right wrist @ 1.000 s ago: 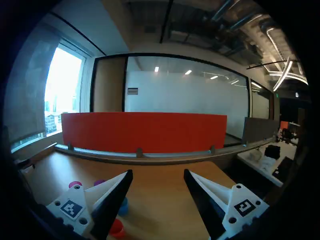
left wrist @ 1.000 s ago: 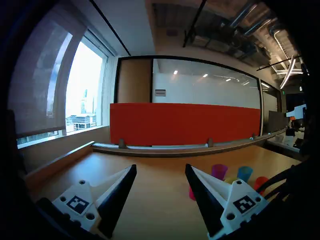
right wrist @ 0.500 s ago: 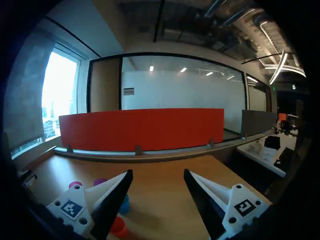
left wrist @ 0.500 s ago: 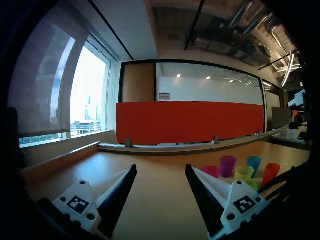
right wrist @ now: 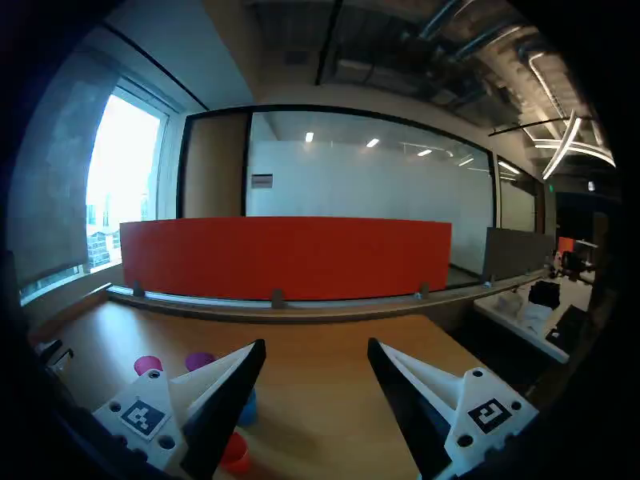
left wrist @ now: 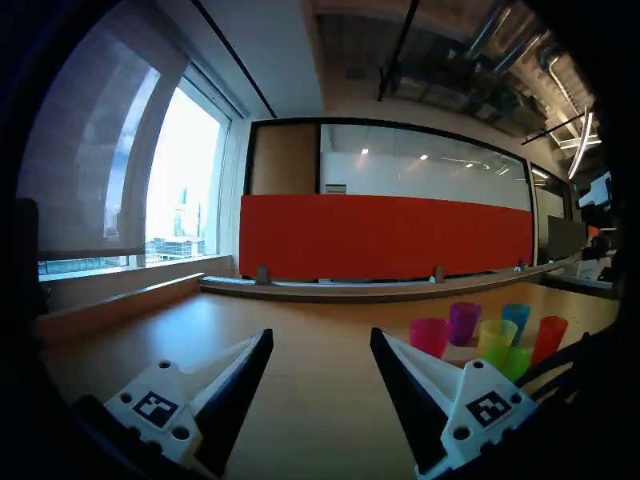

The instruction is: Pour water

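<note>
Yellow cup (left wrist: 496, 334) beside green cup (left wrist: 512, 362)

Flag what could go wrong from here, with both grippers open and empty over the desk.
1. The pink cup, purple cup, yellow cup and green cup stand packed together; the open left gripper closing on one could topple a neighbour.
2. In the right gripper view the red cup and blue cup sit half hidden behind a finger of the right gripper; lowering it might bump them.
</note>
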